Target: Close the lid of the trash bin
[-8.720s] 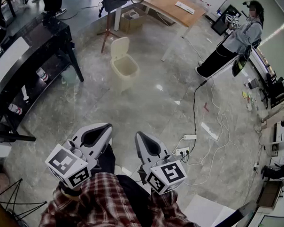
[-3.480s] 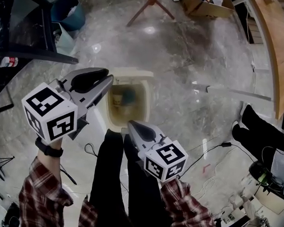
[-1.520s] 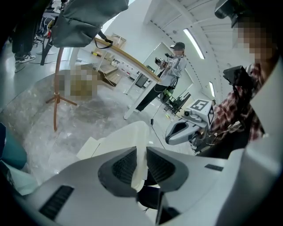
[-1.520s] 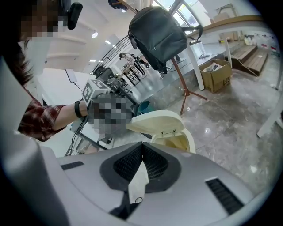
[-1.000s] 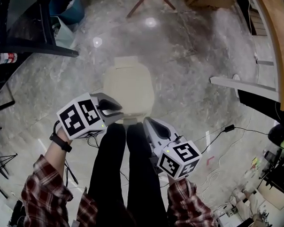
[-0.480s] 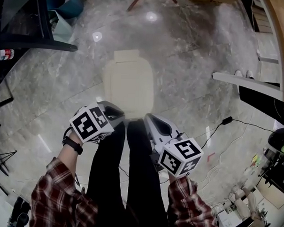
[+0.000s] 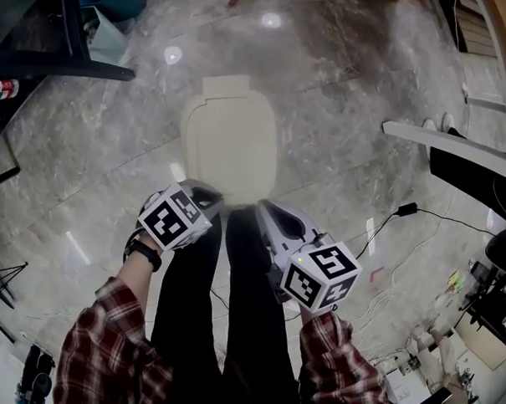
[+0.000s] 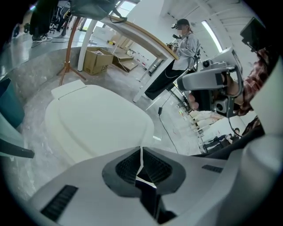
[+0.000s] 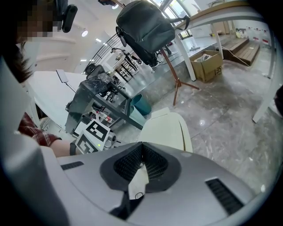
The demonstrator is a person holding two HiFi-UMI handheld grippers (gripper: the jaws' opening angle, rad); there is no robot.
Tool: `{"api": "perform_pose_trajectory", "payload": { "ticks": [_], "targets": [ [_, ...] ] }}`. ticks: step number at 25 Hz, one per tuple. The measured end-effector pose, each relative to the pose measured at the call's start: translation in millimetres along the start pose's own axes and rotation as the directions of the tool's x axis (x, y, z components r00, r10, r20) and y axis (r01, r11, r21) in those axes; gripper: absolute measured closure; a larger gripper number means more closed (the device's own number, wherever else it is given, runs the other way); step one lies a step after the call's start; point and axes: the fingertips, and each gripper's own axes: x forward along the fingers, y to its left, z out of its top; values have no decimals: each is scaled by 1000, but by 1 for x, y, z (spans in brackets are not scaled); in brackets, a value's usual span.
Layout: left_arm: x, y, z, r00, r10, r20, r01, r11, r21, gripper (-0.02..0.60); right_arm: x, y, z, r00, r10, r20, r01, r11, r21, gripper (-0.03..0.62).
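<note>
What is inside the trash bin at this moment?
Nothing inside shows. The cream lid lies flat on top and covers the whole opening, so any contents are hidden.

The floor (image 7: 341,100) is polished grey stone with pale marbling, and ceiling lights glint off it at the far side. A cream trash bin (image 7: 230,150) stands on it in the middle, its lid (image 7: 229,129) lying flat and shut. Just on the near side of the bin, a person's legs in black trousers (image 7: 232,305) are planted on the stone. To the right, a black cable (image 7: 386,224) snakes across the floor, and loose white cables (image 7: 374,315) trail nearer. Far left stands a teal bin (image 9: 142,105) beside a black rack's foot (image 7: 66,63). Farther off, a wooden tripod (image 8: 68,66) and an open cardboard box (image 8: 96,59) rest on the floor.
</note>
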Motion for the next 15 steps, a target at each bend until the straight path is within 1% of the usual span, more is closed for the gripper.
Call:
{"api": "perform_pose_trajectory", "payload": {
  "ticks": [3, 6, 8, 11, 15],
  "targets": [
    [8, 7, -6, 999, 28, -15, -28, 1000, -5, 568, 2, 0, -3, 1000, 2, -3, -2, 1000, 0, 580],
    [16, 10, -11, 998, 45, -37, -45, 999, -1, 569, 3, 1, -6, 1000, 5, -4, -5, 1000, -1, 580],
    [21, 13, -12, 998, 51, -44, -51, 999, 7, 569, 3, 1, -8, 1000, 7, -4, -7, 1000, 0, 580],
    [27, 18, -10, 997, 62, -36, -61, 997, 38, 569, 5, 2, -12, 1000, 8, -5, -8, 1000, 6, 580],
    [30, 21, -13, 996, 67, -54, -65, 997, 41, 571, 5, 1, -18, 1000, 8, -5, -8, 1000, 11, 580]
  ]
}}
